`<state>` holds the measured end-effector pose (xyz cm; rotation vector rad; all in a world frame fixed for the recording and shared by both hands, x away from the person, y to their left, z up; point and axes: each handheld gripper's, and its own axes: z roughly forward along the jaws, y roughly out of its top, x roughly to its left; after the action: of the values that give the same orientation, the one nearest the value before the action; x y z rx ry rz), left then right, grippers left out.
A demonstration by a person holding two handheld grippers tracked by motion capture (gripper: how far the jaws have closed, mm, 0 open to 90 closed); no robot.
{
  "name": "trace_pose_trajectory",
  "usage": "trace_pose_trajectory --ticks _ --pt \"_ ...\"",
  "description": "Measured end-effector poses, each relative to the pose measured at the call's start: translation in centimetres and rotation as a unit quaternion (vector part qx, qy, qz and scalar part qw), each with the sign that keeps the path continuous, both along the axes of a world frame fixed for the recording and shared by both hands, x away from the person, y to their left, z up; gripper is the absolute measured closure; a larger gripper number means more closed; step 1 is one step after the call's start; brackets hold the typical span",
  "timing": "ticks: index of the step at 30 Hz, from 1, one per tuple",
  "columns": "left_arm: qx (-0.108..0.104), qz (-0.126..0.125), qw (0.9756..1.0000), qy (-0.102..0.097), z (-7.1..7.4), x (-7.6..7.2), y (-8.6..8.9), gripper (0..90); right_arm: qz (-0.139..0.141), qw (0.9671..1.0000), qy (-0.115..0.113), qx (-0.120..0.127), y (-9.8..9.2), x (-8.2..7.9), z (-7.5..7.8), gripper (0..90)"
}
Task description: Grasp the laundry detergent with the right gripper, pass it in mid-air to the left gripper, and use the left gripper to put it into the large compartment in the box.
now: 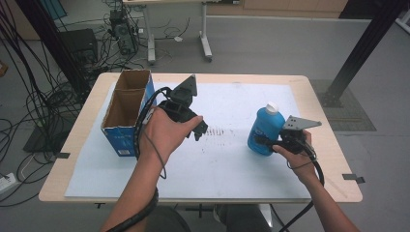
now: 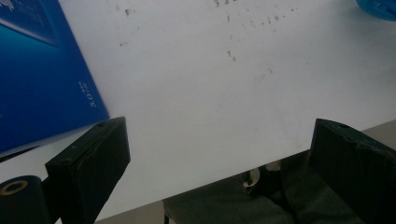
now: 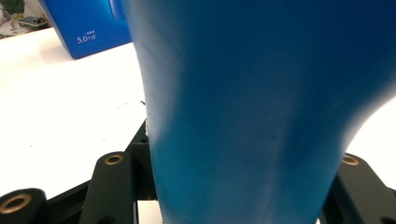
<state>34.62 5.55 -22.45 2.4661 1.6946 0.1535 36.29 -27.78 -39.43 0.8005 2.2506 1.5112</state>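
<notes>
The blue bottle (image 1: pixel 265 130) with the white cap stands upright on the right half of the white mat (image 1: pixel 232 164), and the right gripper (image 1: pixel 265 141) is clamped around its lower body (in the right gripper view it bulges between the jaws, all blurry blue (image 3: pixel 252 116)). Over on the mat's left edge sits the blue cardboard box (image 1: pixel 126 113), top open, two brown compartments side by side, well apart from the bottle.

A wooden table (image 1: pixel 316 104) carries a white mat (image 1: pixel 232 164) over most of its top. Beyond its far edge, cables (image 1: pixel 29 96) sprawl across the grey floor (image 1: pixel 270 48).
</notes>
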Motion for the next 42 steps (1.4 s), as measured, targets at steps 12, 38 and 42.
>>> trace_pose_trajectory --ticks 12,38,42 --pt "0.012 -0.050 0.9987 -0.003 2.4 0.6 -0.8 6.1 0.007 0.9998 0.018 -0.004 0.2 1.5 3.4 43.9" --pt "0.035 -0.183 0.9824 -0.009 5.9 3.8 -0.5 6.2 0.093 0.9941 0.052 -0.018 5.7 5.8 7.9 43.8" --pt "0.041 -0.203 0.9782 -0.010 6.5 4.4 -0.8 6.1 0.107 0.9924 0.056 -0.021 6.6 6.2 7.9 43.8"
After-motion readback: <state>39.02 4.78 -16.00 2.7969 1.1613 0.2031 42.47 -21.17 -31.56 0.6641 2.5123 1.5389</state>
